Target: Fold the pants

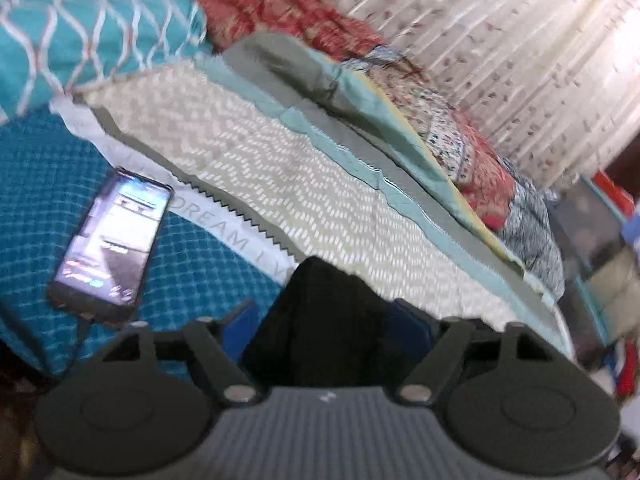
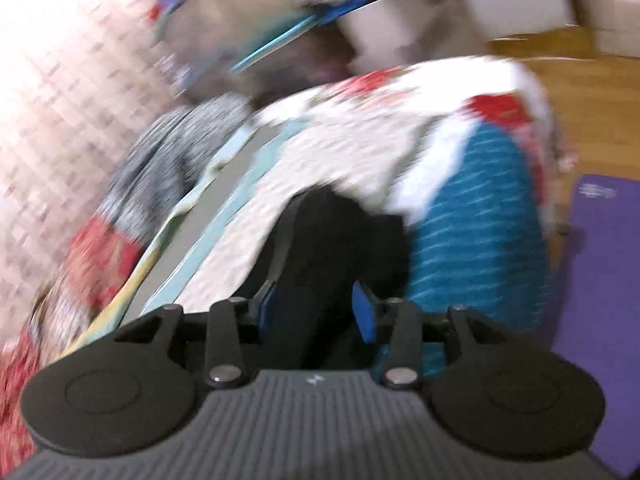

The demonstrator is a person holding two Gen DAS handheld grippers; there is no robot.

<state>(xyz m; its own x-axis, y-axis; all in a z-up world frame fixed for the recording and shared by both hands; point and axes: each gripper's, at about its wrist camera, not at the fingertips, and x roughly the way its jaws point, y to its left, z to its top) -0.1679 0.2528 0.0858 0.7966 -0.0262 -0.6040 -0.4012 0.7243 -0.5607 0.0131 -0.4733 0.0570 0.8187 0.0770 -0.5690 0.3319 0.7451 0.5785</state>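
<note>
The black pants (image 1: 320,312) are bunched between the blue-padded fingers of my left gripper (image 1: 324,324), which is shut on the fabric and holds it above the bed. In the right wrist view, my right gripper (image 2: 316,312) is shut on another part of the black pants (image 2: 340,240). The fabric fills the gap between its blue pads (image 2: 364,316). Both views are blurred, and most of the pants are hidden below the grippers.
A lit phone (image 1: 112,240) lies on the teal bedsheet (image 1: 36,208) at left. A white patterned quilt (image 1: 280,168) and folded blankets (image 1: 460,152) lie beyond. A curtain (image 1: 520,40) hangs behind. A purple mat (image 2: 600,280) lies on the wooden floor (image 2: 592,92) at right.
</note>
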